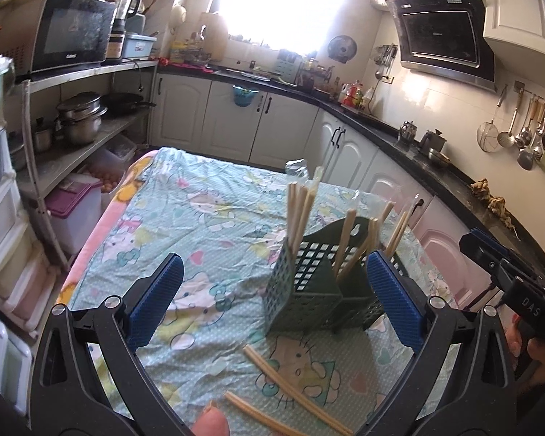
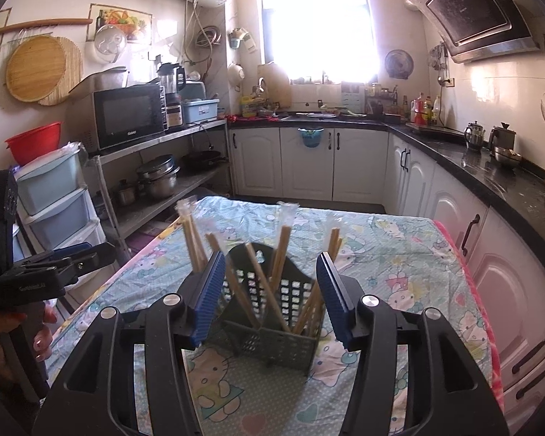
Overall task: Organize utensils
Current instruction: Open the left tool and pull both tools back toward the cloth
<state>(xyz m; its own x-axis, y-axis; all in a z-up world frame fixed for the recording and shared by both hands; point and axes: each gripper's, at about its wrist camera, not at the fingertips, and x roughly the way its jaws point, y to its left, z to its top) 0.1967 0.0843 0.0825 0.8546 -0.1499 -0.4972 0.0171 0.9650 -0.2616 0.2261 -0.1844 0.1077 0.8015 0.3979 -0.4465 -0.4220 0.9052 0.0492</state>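
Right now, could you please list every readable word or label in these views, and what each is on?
"DAS": on the right claw's black body.
"Galanz", faint: on the microwave door.
White lettering on the left claw's body: too blurred.
Range hood label and counter bottles: too small.

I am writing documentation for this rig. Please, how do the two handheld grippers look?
Both are alike: the left gripper and the right gripper have black plastic frames with silver round bolts and two blue ribbed pads. The right gripper's black body shows white letters "DAS". No cables or sleeves are visible.
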